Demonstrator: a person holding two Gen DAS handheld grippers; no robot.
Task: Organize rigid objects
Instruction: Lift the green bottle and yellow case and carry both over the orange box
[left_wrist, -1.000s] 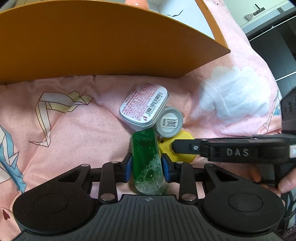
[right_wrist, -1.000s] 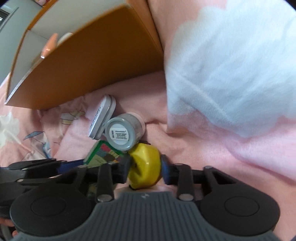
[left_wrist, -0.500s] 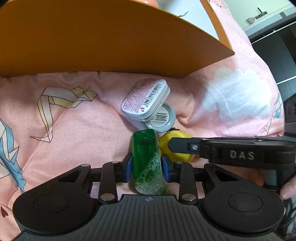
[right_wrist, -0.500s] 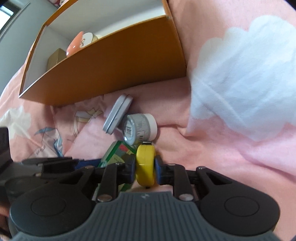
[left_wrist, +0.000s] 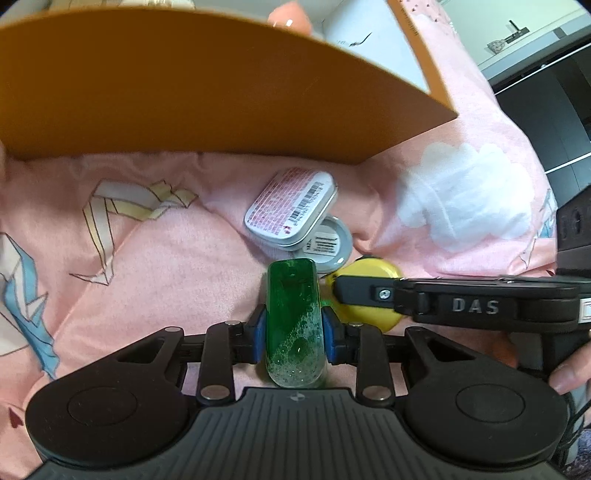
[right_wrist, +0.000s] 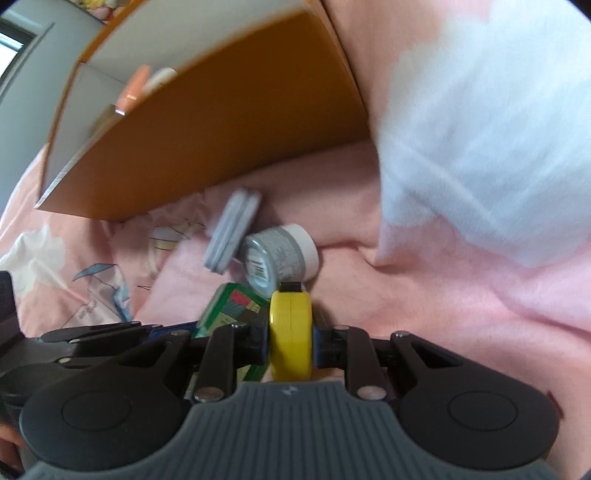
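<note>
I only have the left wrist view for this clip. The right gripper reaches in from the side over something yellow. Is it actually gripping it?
Observer: Yes. In the right wrist view the right gripper is shut on the yellow tape measure, pinching its flat sides.
Operator: Is my green bottle plain on the far side?
Observer: No. The green bottle carries a printed label with a red patch there.
Operator: Is the round grey jar just a flat lid?
Observer: No, the grey jar lies on its side, showing a white cap.

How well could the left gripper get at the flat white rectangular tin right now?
Probably not yet: the left gripper is shut on the green bottle, though the tin lies uncovered just ahead.
</note>
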